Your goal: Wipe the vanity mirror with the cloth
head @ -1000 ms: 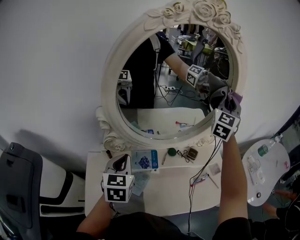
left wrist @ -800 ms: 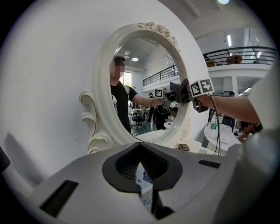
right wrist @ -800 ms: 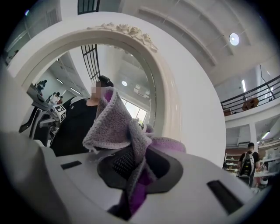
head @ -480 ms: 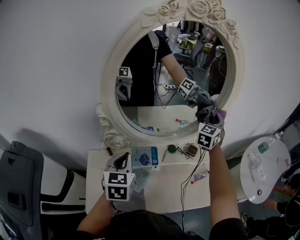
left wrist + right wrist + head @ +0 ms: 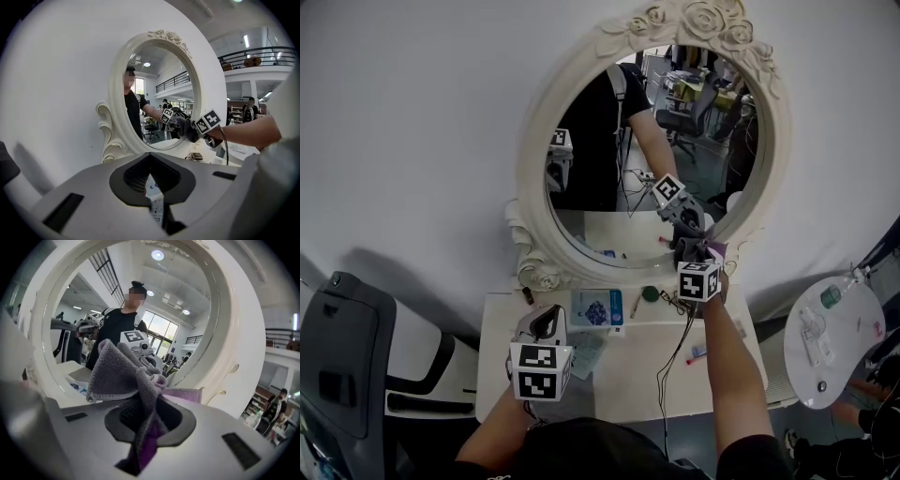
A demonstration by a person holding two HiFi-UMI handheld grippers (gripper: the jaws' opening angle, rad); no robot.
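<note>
Right gripper view: my right gripper pinches the soft, limp cloth by a bunched fold, apparently against the fragile mirror.

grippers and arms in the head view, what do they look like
Left gripper and right gripper are light grey plastic shells with dark-lined jaws. Each carries a white cube with black square markers. A thin black cable hangs from the right one. Forearms are bare; the person wears a black short-sleeved top.
</note>
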